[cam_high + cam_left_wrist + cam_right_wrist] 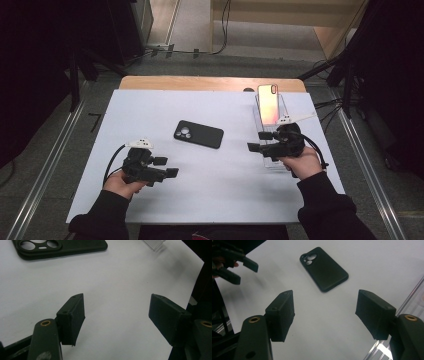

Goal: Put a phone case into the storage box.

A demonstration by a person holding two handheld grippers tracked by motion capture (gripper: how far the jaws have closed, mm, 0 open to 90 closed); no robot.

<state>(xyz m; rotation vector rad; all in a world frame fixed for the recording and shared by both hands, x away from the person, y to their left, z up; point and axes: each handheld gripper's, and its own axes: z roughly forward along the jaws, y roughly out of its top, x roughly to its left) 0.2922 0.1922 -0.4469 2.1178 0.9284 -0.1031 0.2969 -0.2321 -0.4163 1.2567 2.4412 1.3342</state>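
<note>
A black phone case (198,134) lies flat on the white table sheet (150,107), camera cutout toward the left; it also shows at the top of the left gripper view (60,248) and in the right gripper view (324,268). A phone with a pinkish reflective back (269,104) leans upright in a clear stand (280,107) at the back right. My left gripper (165,167) is open near the front left, nothing between its jaws (116,315). My right gripper (260,141) is open in front of the stand, empty, facing the case (324,312).
The clear stand's corner (155,243) shows at the top of the left gripper view, its edge (412,297) at the right of the right gripper view. The left gripper (237,265) appears far off there. Metal rails (45,165) and cables flank the table.
</note>
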